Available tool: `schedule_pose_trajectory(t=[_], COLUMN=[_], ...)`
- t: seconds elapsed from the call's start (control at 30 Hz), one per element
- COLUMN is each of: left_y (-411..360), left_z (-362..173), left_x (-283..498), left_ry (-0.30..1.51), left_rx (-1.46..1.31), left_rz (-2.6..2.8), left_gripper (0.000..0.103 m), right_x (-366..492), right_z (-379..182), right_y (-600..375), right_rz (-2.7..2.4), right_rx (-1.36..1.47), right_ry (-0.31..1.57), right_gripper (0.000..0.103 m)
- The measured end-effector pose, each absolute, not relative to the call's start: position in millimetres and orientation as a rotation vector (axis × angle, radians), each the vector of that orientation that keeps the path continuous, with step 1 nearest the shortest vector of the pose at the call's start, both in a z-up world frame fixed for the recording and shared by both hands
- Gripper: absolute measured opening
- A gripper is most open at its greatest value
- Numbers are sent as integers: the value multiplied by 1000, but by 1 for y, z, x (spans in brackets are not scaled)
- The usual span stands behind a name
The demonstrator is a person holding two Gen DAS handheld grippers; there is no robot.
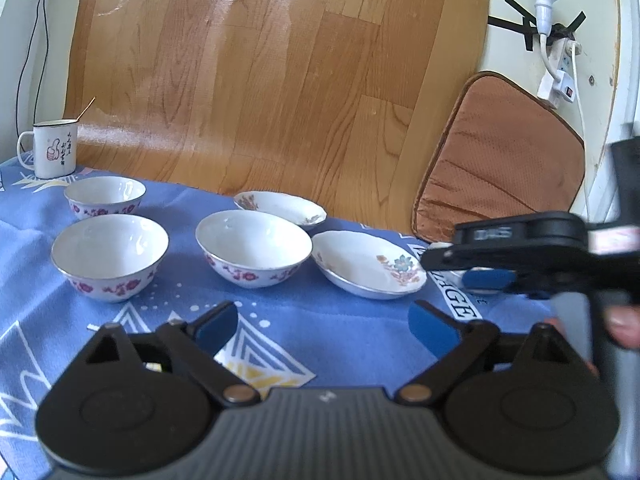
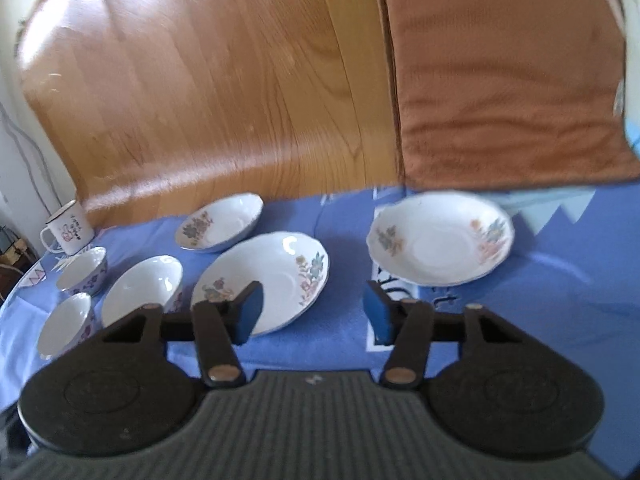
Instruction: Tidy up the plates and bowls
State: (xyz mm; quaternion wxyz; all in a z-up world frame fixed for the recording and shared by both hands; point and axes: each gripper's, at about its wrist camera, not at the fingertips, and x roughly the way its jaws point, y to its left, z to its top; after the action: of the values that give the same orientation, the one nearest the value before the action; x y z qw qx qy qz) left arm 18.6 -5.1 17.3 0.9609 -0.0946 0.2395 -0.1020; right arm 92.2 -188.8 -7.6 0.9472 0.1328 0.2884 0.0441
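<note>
Three white bowls with purple flowers stand on the blue cloth: far left (image 1: pixel 105 196), near left (image 1: pixel 109 254), middle (image 1: pixel 253 246). Two flowered plates lie right of them, a far plate (image 1: pixel 280 208) and a near plate (image 1: pixel 366 264). The right wrist view shows a third plate (image 2: pixel 440 238) at the right, the near plate (image 2: pixel 264 280), the far plate (image 2: pixel 219 222) and the bowls (image 2: pixel 140 290). My left gripper (image 1: pixel 324 326) is open and empty above the cloth. My right gripper (image 2: pixel 312 310) is open and empty, by the near plate's right rim; it also shows in the left wrist view (image 1: pixel 472 268).
A white enamel mug (image 1: pixel 52 148) with a stick in it stands at the cloth's far left corner. Beyond the table edge are a wooden floor, a brown cushion (image 1: pixel 500 160) and a power strip (image 1: pixel 560 76) on the wall.
</note>
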Motion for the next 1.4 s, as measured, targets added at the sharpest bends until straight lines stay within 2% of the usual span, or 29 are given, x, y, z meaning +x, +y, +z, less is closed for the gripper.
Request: schedule_pose_trajectory(t=[0.2,0.27,0.3,0.6,0.9,1.03,1.07,1.13,1.3,1.4], left_y=[-5,-4,-3,9,11,-6,-12,-23,-41,-52], left_z=[17,17,17,17,14,15,15,13,11,16], left_x=[19,20,21,24,25,23,23,23,29,29], left_ry=[479,479,479,491,549,618,645,701,812,844], left_rx=[-200,-205,-209,-274,-328,-306,-289,-256,-231,-244], left_rz=[-203,-200,-200,-216,-397,-512,-528,-542,-565,-582], left_gripper=[96,96,96,96,96,92,87,62,23,23], right_x=[132,141,143,113,22,-9,-12,-18,-19,-29], right_z=[-23,-21,-20,-4,-5,-9,-9,-11,-18,-17], right_y=[-197,-194,-193,-193,-226,-235,-235,-235,-240,-249], right_rz=[63,68,75,102,138,135,134,135,150,147], right_rx=[383,377,384,367,450,478,481,484,516,526], right_ry=[707,733,750,785,828,816,812,800,787,765], right_gripper=[40,19,14,14,14,14,14,14,14,14])
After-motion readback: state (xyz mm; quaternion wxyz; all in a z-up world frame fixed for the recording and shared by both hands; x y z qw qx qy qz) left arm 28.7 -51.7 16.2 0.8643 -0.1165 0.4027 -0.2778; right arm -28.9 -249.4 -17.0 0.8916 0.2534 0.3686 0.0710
